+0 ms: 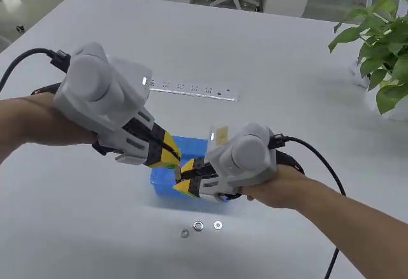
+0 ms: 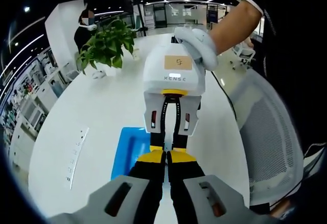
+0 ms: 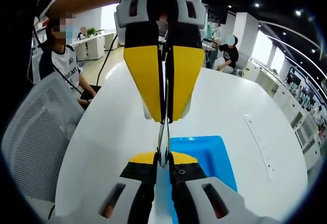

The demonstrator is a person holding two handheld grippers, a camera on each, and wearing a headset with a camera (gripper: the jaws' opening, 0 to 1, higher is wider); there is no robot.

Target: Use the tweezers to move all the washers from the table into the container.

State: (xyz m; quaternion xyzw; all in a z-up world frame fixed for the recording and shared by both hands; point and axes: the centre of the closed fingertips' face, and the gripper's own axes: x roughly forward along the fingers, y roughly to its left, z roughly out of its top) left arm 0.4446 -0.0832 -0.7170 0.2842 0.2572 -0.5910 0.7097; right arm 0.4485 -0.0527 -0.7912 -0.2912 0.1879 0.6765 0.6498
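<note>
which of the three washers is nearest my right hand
The rightmost washer at the row's end; the other two lie further left of the right hand.

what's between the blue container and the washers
A bare strip of table lies between the container and the three washers, seen in the head view.

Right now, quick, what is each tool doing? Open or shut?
Left tool: shut on the tweezers.
Right tool: shut on the same tweezers, at their other end.
</note>
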